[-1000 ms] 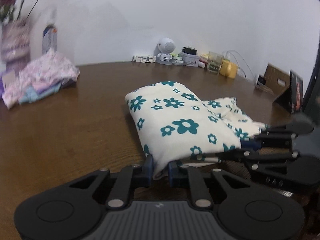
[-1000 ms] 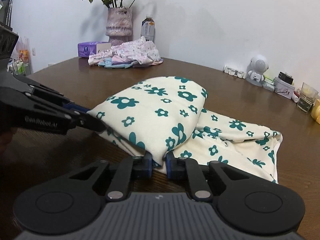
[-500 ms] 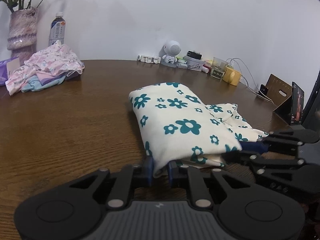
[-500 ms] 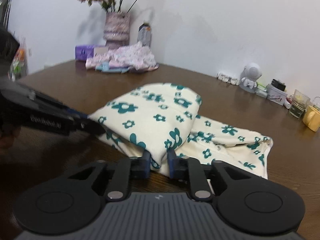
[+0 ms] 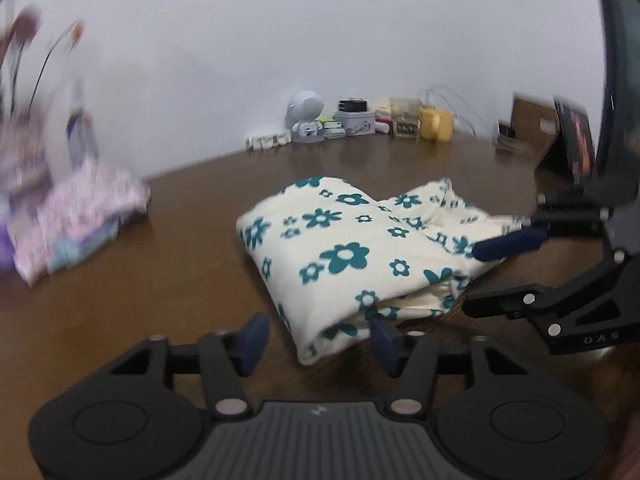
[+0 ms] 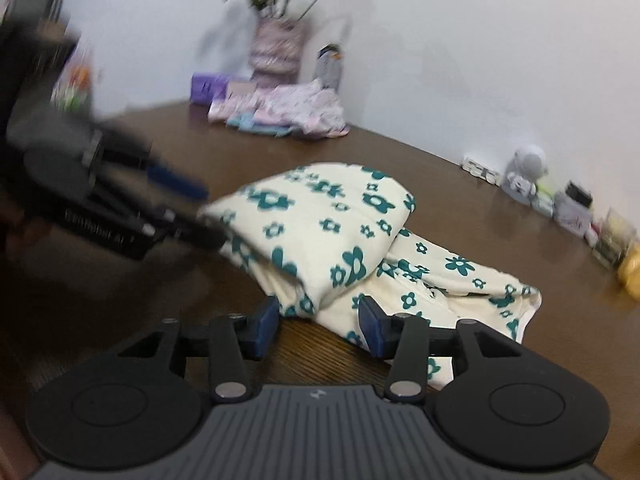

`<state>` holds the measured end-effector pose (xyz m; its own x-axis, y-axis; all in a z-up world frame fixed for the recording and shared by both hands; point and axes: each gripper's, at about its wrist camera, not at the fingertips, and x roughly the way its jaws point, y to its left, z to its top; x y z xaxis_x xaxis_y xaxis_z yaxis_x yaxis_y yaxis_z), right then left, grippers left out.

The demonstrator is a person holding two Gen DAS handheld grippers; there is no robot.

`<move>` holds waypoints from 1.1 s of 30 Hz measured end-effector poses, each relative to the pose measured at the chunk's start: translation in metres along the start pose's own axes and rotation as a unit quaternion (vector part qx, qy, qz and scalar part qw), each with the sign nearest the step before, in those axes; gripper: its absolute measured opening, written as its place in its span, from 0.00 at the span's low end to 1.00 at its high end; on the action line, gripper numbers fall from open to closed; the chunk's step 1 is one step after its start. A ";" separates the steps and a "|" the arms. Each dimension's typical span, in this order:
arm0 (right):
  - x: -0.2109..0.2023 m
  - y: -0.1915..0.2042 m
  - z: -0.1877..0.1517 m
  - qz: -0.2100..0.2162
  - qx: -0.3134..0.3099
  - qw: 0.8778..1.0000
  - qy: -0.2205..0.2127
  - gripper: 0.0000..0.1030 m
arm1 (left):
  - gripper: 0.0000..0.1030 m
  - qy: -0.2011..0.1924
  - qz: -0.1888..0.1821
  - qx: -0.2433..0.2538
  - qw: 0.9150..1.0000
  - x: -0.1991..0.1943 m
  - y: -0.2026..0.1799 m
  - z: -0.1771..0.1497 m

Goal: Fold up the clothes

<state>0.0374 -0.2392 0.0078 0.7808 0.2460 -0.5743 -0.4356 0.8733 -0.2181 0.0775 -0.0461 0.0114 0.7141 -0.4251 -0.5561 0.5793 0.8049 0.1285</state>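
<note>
Both the left hand-held gripper (image 5: 316, 342) and right hand-held gripper (image 6: 318, 322) are released beside the folded floral garment (image 5: 340, 256) on the desk (image 5: 140, 304).

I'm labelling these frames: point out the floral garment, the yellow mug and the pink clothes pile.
floral garment (image 5: 340, 248), left wrist view, folded top layer.
yellow mug (image 5: 434, 124), left wrist view, its body.
pink clothes pile (image 6: 296, 110), right wrist view, top of pile.

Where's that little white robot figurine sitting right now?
The white robot figurine stands at the table's far edge against the wall, between a white power strip and a small grey tin, beyond the flowered garment.
</note>
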 end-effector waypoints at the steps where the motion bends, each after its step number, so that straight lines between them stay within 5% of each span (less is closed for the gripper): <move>1: 0.005 0.002 0.000 -0.006 -0.014 1.000 0.004 0.43 | 0.56 0.002 0.007 0.020 1.000 0.002 -0.005 0.002; 6: 0.025 0.011 0.007 -0.035 -0.064 0.997 0.000 0.40 | 0.57 0.012 0.010 0.065 0.998 0.012 -0.018 0.006; 14: 0.028 0.002 0.012 -0.036 0.002 0.999 -0.033 0.30 | 0.64 0.014 0.038 0.115 0.993 0.026 -0.034 0.009; 20: 0.006 0.005 0.002 -0.025 -0.045 0.998 -0.027 0.43 | 0.30 0.009 0.043 0.085 0.995 0.031 -0.024 0.014; 28: 0.028 0.024 0.007 -0.045 -0.158 0.986 -0.018 0.45 | 0.29 0.007 0.043 0.066 0.997 0.030 -0.020 0.012; 33: 0.031 0.018 0.013 -0.056 -0.130 0.990 -0.021 0.33 | 0.34 0.006 0.037 0.075 0.997 0.028 -0.022 0.008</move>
<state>0.0598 -0.2099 -0.0041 0.8461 0.1763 -0.5031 -0.4420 0.7595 -0.4773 0.0879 -0.0794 -0.0007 0.7527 -0.3622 -0.5497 0.5784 0.7627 0.2895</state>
